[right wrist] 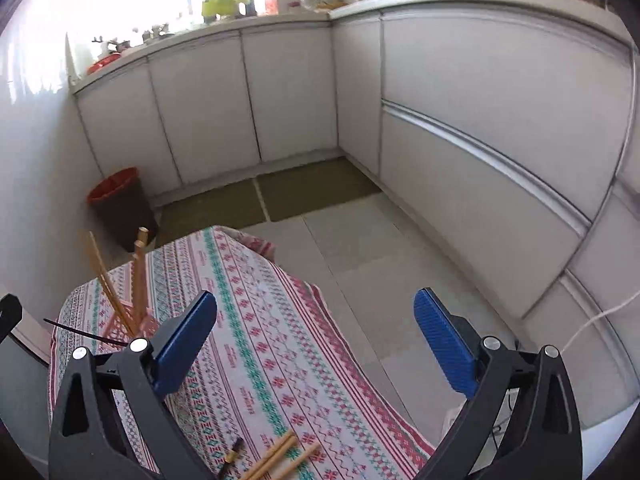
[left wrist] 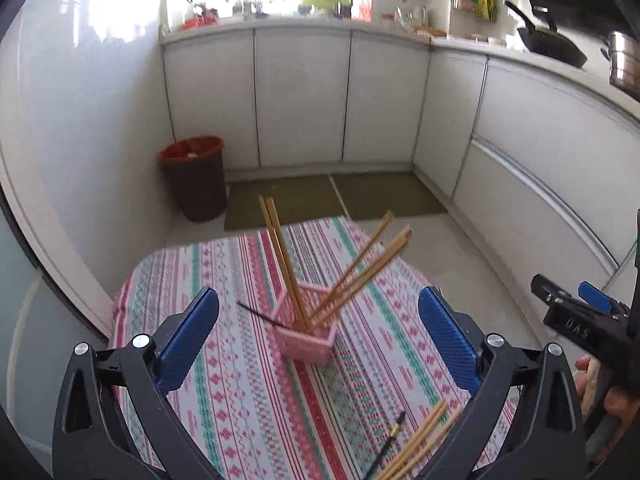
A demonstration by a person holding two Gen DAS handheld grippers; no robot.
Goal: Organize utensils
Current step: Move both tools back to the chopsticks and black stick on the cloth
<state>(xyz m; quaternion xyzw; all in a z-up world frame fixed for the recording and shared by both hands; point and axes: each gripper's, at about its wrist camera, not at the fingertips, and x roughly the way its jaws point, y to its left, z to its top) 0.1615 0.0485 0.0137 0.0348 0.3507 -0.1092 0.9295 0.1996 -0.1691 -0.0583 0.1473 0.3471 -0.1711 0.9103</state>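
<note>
A pink lattice holder [left wrist: 306, 334] stands on the patterned tablecloth [left wrist: 240, 400]. Several wooden chopsticks [left wrist: 352, 274] lean out of it, and a black chopstick [left wrist: 260, 316] sticks out to the left. More loose wooden chopsticks [left wrist: 420, 444] and a black one [left wrist: 386, 446] lie near the front edge. My left gripper [left wrist: 318, 340] is open and empty, above the table with the holder between its fingers' line of sight. My right gripper [right wrist: 316, 340] is open and empty over the table's right side; the holder [right wrist: 128, 324] is at its far left, loose chopsticks [right wrist: 280, 456] below.
A red-lined dark bin [left wrist: 196, 176] stands on the floor by the white cabinets [left wrist: 300, 100]. Green mats [left wrist: 332, 196] lie on the floor beyond the table. A counter with a black pan [left wrist: 552, 46] and a steel pot [left wrist: 624, 60] runs along the right.
</note>
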